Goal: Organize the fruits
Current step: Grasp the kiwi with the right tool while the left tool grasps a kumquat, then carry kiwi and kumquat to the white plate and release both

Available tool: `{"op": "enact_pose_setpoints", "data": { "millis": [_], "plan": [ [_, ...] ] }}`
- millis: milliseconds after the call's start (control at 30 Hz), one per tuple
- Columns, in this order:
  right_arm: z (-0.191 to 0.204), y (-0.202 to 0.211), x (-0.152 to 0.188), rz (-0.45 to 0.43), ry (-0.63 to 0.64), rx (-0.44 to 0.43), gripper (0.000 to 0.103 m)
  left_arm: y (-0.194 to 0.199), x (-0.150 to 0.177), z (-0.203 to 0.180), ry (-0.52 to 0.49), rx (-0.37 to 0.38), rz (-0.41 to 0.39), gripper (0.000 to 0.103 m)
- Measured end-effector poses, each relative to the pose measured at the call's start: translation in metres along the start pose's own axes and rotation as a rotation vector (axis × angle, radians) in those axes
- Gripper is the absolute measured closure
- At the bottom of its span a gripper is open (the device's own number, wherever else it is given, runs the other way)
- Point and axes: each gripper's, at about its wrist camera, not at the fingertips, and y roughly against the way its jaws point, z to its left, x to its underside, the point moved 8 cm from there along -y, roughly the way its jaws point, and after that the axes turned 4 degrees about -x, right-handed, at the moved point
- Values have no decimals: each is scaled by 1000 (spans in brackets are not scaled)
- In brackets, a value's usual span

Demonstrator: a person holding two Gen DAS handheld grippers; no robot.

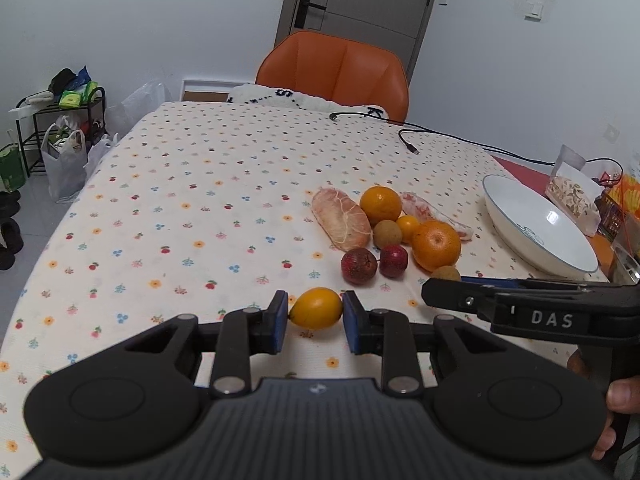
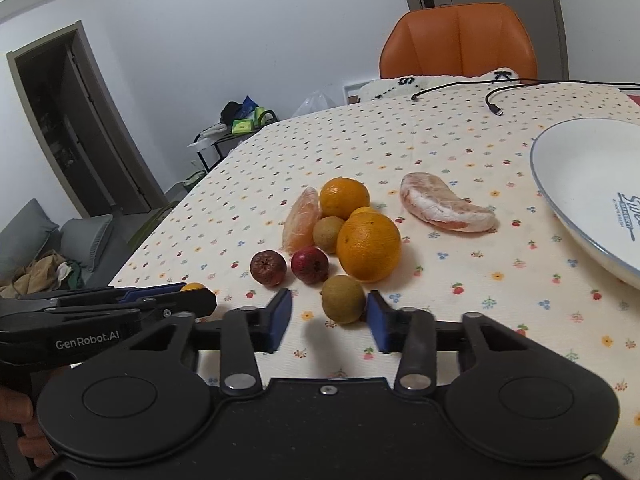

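Observation:
My left gripper [image 1: 315, 317] is shut on a small yellow-orange fruit [image 1: 316, 307] low over the floral tablecloth [image 1: 180, 208]. In the right wrist view, my right gripper [image 2: 329, 318] stands open around a greenish-brown round fruit [image 2: 343, 299]; the right pad touches it and the left pad is apart from it. Beyond lie two oranges [image 2: 368, 246] [image 2: 344, 197], two dark red fruits [image 2: 269, 267] [image 2: 310, 265], another brown fruit [image 2: 328, 234] and two peeled pomelo segments [image 2: 444, 204] [image 2: 302, 220]. A white plate [image 2: 580, 168] sits at the right.
An orange chair [image 1: 336, 70] stands at the far table edge, and black cables [image 1: 408, 140] lie across the far right of the cloth. A snack bag [image 1: 572, 196] and clutter sit behind the plate. The left half of the table is bare cloth. The left gripper [image 2: 188, 300] is beside the right one.

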Motion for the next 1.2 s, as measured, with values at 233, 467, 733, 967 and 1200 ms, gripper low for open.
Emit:
{"op": "enact_pose_setpoints", "data": {
  "millis": [233,467,733,967,1200],
  "plan": [
    [-1,13,0,-28,-7,-19,78,6,-1,-8,-12,6,-11,75],
    [-13,34,-1,-66,-29,-1,78,8,-6,-26,-36,28,-26,75],
    [-36,63,-6,-127,-64,39,78,7,-13,-56,-76,65,-38,75],
    [-60,89,-8,-169,-91,81,78,5,-18,-85,-111,105,-53,75],
    [-82,111,-7,-205,-119,121,78,3,-26,-107,-142,131,-67,75]
  ]
}}
